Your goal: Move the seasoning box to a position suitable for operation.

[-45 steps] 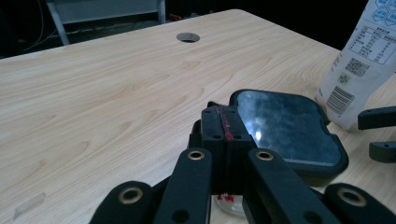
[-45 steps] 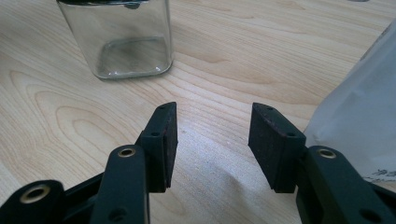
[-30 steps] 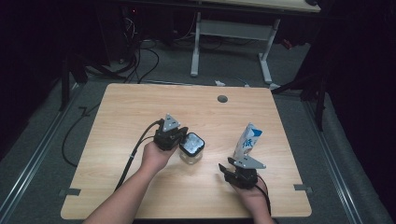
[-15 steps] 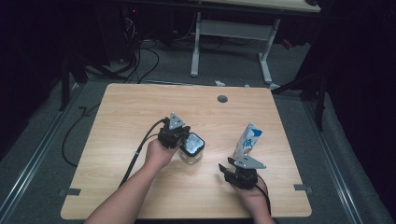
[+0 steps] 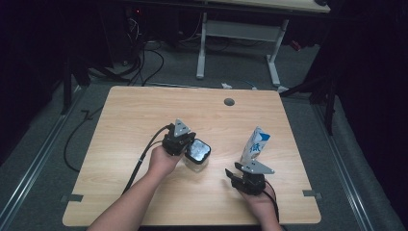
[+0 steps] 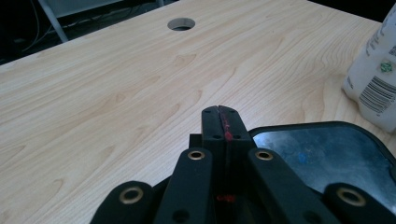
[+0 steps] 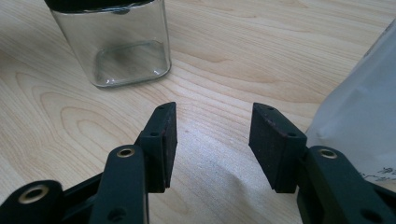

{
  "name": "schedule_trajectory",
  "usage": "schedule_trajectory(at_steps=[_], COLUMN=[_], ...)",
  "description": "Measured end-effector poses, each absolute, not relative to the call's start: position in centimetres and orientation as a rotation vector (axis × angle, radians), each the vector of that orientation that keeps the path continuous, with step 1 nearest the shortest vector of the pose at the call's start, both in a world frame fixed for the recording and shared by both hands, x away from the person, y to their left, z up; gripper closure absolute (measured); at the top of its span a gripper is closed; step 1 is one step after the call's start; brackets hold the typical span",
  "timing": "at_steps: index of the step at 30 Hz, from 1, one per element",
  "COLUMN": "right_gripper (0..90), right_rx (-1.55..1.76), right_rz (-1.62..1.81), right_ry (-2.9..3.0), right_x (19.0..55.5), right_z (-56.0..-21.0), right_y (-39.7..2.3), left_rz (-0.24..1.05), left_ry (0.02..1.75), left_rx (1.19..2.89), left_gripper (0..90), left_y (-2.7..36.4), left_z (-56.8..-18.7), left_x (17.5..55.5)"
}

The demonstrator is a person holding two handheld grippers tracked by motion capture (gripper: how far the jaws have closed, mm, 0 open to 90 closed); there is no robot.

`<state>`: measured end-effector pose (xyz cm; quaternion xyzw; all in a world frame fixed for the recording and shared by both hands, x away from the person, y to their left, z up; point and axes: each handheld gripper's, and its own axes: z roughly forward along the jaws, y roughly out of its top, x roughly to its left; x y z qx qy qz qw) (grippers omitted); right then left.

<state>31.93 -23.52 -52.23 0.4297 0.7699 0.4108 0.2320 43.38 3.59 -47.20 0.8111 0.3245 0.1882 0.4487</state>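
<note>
Roughly at the middle of the wooden table (image 5: 120,125) stands a clear square glass jar (image 5: 196,155) with a black lid (image 6: 322,154); everything else is placed from it. Just left of the jar, the left gripper (image 5: 179,139) rests against the lid's edge, its jaws pressed flat together with nothing between them; in the left gripper view the tips lie just over the lid's rim. Beyond the jar, near the far edge of the table, sits a round cable hole (image 5: 229,102). To the right of the jar, well apart from it, a white and blue pouch (image 5: 255,144) stands upright. Right of the jar and nearer the person, just short of the pouch, the right gripper (image 5: 239,169) has its jaws parted about halfway, holding nothing; in its own view the bare tabletop shows between the pads, the jar (image 7: 116,42) ahead to one side and the pouch (image 7: 359,121) just beside the other jaw.
</note>
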Motion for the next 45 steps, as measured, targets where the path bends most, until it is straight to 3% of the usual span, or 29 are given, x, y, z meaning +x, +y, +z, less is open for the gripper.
schedule_trajectory(at_steps=[36,42,45], right_gripper=[50.5,50.8,51.7], right_rx=[1.174,1.164,1.169], right_rz=[1.123,1.122,1.123], right_ry=[2.124,2.127,2.128], right_x=[31.8,31.8,31.8], right_z=[-52.3,-52.3,-52.3], right_y=[-23.1,-23.0,-22.9], left_rz=[0.471,0.501,0.492], left_ry=[0.802,0.821,0.835], left_rx=[1.902,1.902,1.902], left_gripper=[89.8,81.3,71.6], left_y=[5.6,7.1,7.7], left_z=[-46.3,-46.5,-46.7], left_x=[39.2,38.3,38.1])
